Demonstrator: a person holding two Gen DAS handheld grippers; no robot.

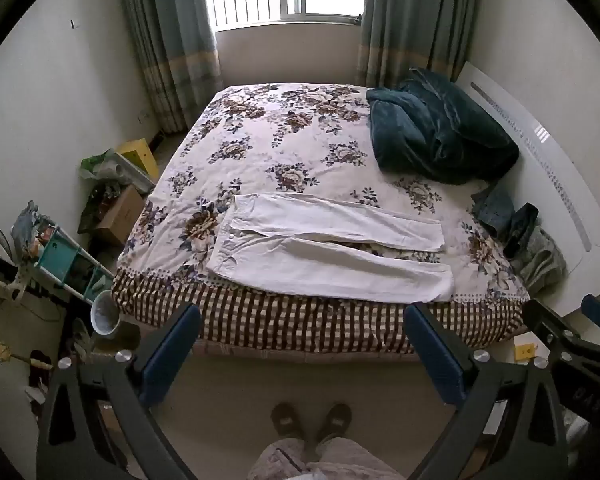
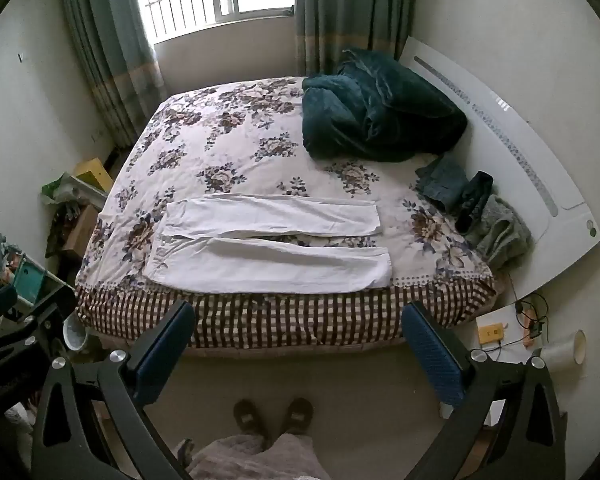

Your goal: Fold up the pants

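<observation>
With no part of them hidden, the white pants (image 1: 332,248) are seen laid flat along the floral bed's (image 1: 260,140) near edge, while the left gripper (image 1: 300,354) and right gripper (image 2: 298,350) are held spread and empty above the floor.

No text or label can be read.

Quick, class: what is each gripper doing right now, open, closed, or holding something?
Left gripper: open, holding nothing, short of the white pants.
Right gripper: open, holding nothing.
</observation>
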